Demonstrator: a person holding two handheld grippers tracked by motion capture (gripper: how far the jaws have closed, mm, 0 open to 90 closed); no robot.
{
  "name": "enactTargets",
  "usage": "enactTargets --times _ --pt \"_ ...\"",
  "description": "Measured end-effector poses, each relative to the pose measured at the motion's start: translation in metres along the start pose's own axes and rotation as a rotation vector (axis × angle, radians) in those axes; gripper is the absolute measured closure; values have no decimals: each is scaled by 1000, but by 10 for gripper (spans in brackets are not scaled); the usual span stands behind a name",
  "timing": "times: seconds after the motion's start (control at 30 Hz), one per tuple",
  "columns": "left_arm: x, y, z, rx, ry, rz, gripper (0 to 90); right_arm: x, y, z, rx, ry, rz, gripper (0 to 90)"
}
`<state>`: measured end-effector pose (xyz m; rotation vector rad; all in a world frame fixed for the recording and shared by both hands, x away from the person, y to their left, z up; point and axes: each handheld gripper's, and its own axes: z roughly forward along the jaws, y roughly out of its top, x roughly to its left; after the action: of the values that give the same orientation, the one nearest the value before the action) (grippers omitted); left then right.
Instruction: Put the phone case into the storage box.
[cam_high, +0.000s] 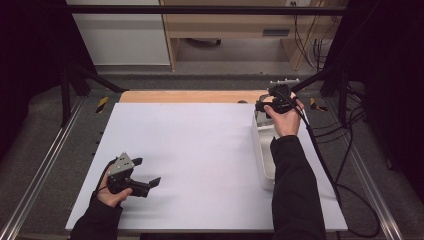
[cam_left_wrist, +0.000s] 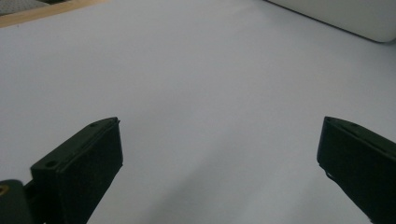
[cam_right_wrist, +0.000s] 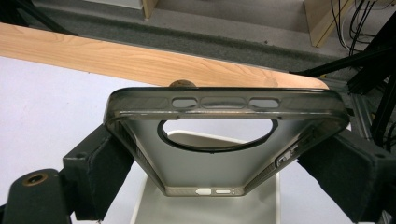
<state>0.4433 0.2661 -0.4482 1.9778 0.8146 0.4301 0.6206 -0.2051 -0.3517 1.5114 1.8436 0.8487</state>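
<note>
The right gripper (cam_right_wrist: 224, 154) is clamped across the sides of a smoky translucent plastic phone case (cam_right_wrist: 224, 140) held above the far end of the white rectangular bin (cam_high: 262, 150), while the left gripper (cam_high: 145, 172), jaws apart, rests low over the white tabletop (cam_high: 200, 150).

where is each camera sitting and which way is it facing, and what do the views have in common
High view: above the person's side, facing forward and down on the white table; both forearms, left gripper and right gripper show.
Left gripper view: rides the left gripper, facing low across the table between its open jaws.
Right gripper view: rides the right gripper, facing the wooden edge; its jaws clamp a clear phone case.
Shared: the white bin appears in all three.
</note>
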Motion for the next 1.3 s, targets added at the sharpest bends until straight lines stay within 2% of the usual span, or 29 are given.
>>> enactTargets --times 0.77,1.3 --pt "-1 -1 3 16 -1 10 0 -4 -12 20 39 -16 35 120" --pt "-2 -1 4 23 -1 14 0 -5 -13 23 24 -19 51 117"
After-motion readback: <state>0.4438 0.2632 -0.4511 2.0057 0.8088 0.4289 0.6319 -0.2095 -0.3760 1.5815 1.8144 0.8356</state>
